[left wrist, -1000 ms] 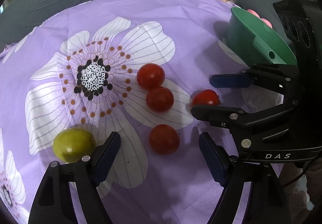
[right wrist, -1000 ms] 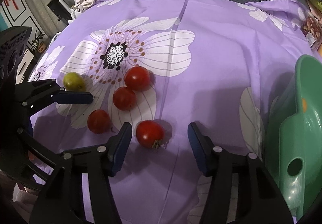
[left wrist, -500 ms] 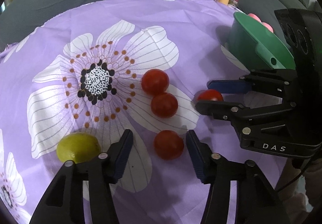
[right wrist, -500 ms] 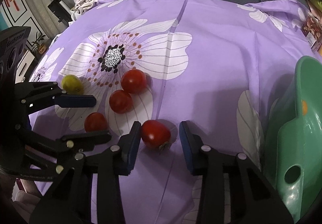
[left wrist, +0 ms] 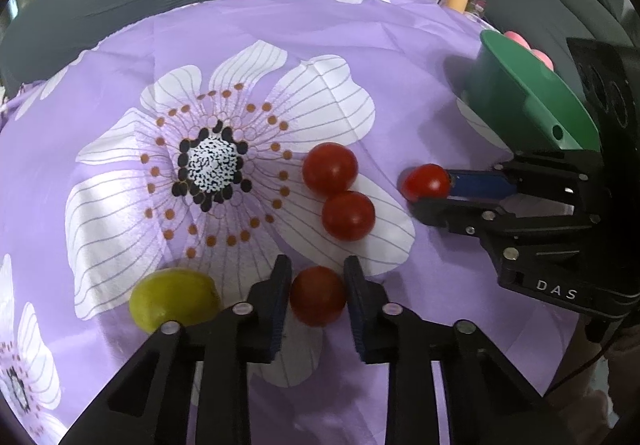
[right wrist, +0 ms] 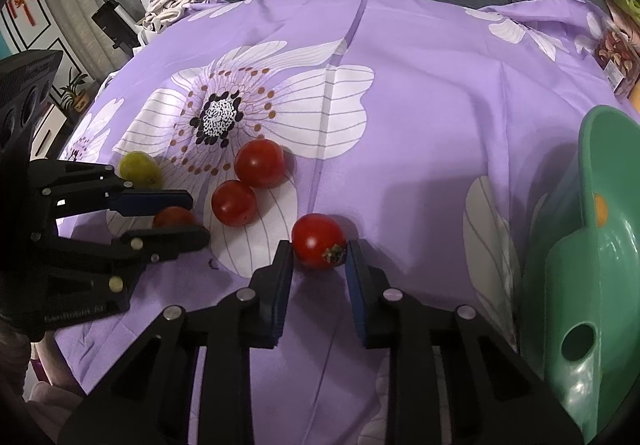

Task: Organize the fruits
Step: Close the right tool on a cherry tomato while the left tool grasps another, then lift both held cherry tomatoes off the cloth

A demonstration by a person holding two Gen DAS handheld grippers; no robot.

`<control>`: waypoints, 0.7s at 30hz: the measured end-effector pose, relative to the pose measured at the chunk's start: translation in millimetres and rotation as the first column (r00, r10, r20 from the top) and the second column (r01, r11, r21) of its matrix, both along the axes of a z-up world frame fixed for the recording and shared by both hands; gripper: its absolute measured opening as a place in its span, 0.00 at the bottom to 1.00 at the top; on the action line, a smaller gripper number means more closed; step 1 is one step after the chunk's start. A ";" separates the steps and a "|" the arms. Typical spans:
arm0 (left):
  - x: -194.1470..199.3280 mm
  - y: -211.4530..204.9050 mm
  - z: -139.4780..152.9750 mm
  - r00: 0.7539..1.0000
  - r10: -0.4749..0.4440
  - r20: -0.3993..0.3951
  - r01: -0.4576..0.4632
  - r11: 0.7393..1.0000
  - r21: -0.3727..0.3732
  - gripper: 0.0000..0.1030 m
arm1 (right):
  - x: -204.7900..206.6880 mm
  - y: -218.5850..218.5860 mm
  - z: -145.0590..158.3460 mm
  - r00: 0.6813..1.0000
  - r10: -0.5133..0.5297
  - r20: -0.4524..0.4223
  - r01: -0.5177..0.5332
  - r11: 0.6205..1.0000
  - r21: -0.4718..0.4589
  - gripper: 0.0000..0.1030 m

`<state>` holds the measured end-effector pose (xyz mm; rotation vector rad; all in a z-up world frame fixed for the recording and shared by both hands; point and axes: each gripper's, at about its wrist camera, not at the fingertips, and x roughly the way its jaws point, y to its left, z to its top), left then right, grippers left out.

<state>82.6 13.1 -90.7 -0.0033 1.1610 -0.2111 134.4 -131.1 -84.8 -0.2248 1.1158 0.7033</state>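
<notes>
Red tomato sits pinched between my left gripper pads, lower centre; right gripper likewise pinches stemmed tomato; green bowl at right edge.

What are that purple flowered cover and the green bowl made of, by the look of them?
The purple cover looks like thin woven fabric with a slight sheen: it shows fold creases and small wrinkles, and its flowers appear printed on. The green bowl seems to be moulded plastic with a glossy finish: bright highlights sit on its smooth wall, and its handle tab has a round hole through it.
</notes>
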 end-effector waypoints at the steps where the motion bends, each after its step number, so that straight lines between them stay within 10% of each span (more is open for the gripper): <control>1: 0.5 0.9 0.0 1.000 0.002 -0.001 -0.002 1.000 -0.005 0.26 | -0.3 -0.4 0.1 1.000 -0.002 0.000 0.002 1.000 0.001 0.26; 21: -18.1 10.4 6.7 0.999 0.034 -0.005 -0.034 0.997 -0.074 0.25 | -17.5 -15.9 8.8 0.999 -0.045 -0.002 0.045 0.998 0.041 0.15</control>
